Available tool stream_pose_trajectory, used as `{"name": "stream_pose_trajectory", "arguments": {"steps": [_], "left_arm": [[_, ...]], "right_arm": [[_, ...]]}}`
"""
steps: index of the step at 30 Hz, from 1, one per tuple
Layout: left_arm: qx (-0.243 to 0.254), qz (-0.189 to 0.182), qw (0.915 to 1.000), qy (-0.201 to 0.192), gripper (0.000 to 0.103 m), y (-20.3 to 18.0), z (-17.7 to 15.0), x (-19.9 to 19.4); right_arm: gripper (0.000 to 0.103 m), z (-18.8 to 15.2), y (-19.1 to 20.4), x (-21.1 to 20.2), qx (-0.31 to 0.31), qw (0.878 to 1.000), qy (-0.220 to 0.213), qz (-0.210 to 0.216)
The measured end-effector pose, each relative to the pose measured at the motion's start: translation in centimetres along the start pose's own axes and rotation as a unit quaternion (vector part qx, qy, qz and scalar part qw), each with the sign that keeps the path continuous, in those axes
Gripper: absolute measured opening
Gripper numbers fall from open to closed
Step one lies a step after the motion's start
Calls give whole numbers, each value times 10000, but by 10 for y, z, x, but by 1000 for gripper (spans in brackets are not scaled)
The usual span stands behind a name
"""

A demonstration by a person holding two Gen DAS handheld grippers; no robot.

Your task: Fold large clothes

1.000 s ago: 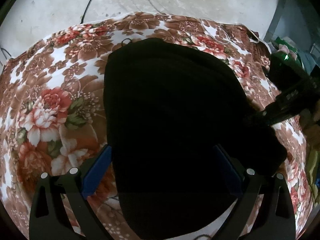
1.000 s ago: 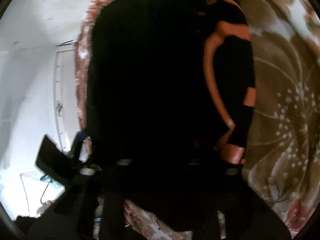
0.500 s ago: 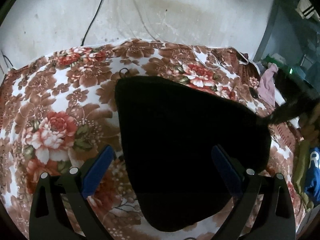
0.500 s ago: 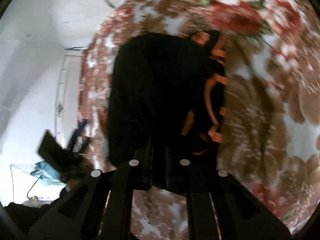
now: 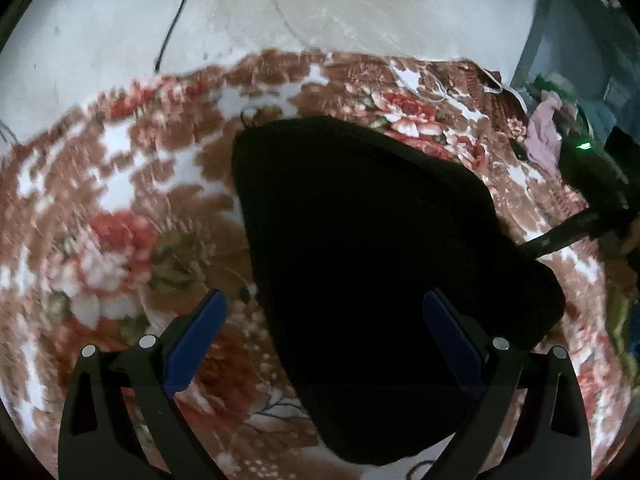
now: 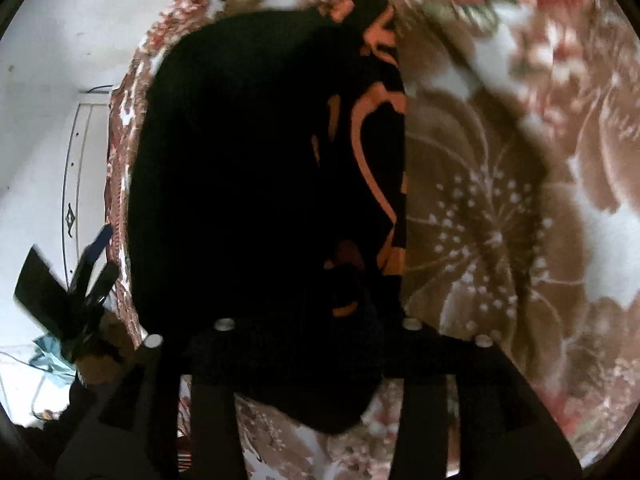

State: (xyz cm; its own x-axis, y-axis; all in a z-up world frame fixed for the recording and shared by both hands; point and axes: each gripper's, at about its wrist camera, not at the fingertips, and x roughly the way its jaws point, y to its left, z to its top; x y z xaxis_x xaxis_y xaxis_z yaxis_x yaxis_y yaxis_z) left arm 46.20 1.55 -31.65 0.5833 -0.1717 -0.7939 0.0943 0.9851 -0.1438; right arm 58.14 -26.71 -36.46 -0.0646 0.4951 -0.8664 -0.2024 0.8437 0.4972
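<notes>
Right tongs now spread over black garment, floral blanket bare at frame left, left tongs spread, garment between them

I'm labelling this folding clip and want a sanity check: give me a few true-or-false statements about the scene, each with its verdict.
1. The black garment with orange markings lies on a floral brown-and-red blanket. True.
2. The left claw is clamped on the garment. False: its blue-padded fingers stand wide apart.
3. The orange markings show in the right wrist view. True.
4. The blanket is plain grey. False: it is flowered.
</notes>
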Motion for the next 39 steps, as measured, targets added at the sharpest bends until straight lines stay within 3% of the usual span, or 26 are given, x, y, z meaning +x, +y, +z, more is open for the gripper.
{"name": "stream_pose_trajectory", "arguments": {"steps": [2,4,5,7,10,13,14,15,16,19,22,23,24,25,27,32,39], "left_arm": [[-389,-265,9986,228,97,10,1,2],[-660,-491,9964,182,97,14,3,-6],[-706,-510,9961,163,97,15,5,-11],[-665,-439,9968,112,97,14,9,-15],[-573,-354,9975,201,97,9,10,-5],[-372,-178,9982,431,97,2,2,18],[-330,-151,9982,467,97,-3,-4,25],[-362,-147,9983,430,97,-3,-6,25],[-465,-177,9980,392,97,-3,-9,27],[-917,-368,9941,449,99,2,-17,33],[-1229,-519,9897,513,98,2,-24,37],[-1150,-446,9912,490,99,-2,-23,36],[-1037,-367,9928,484,98,-6,-22,34],[-876,-230,9947,477,98,-10,-20,30],[-615,-67,9970,456,97,-17,-15,21],[-159,169,9991,367,97,-26,3,-5],[136,379,9986,340,97,-23,17,-24]], "right_arm": [[63,-5,14,-21,101,9994,-290,-150],[76,-10,33,-41,152,9972,-733,-57],[78,-9,42,-48,113,9950,-995,9],[93,1,60,-60,84,9852,-1701,216],[93,46,71,-37,263,9704,-2271,780],[92,88,73,21,473,9754,-2097,496],[88,97,65,40,479,9805,-1900,176],[73,100,55,50,442,9824,-1801,-222],[60,100,49,55,402,9827,-1772,-356],[46,96,27,63,-11,9870,-1552,-407],[42,86,15,53,-353,9853,-1475,-780],[47,86,9,46,-254,9827,-1489,-1075],[81,85,1,38,-69,9786,-1554,-1349],[97,79,-5,28,22,9774,-1685,-1278],[96,68,-11,12,35,9825,-1670,-824],[98,39,-4,-11,-225,9862,-1590,-391],[98,20,0,3,-392,9935,-1058,-178]]}}
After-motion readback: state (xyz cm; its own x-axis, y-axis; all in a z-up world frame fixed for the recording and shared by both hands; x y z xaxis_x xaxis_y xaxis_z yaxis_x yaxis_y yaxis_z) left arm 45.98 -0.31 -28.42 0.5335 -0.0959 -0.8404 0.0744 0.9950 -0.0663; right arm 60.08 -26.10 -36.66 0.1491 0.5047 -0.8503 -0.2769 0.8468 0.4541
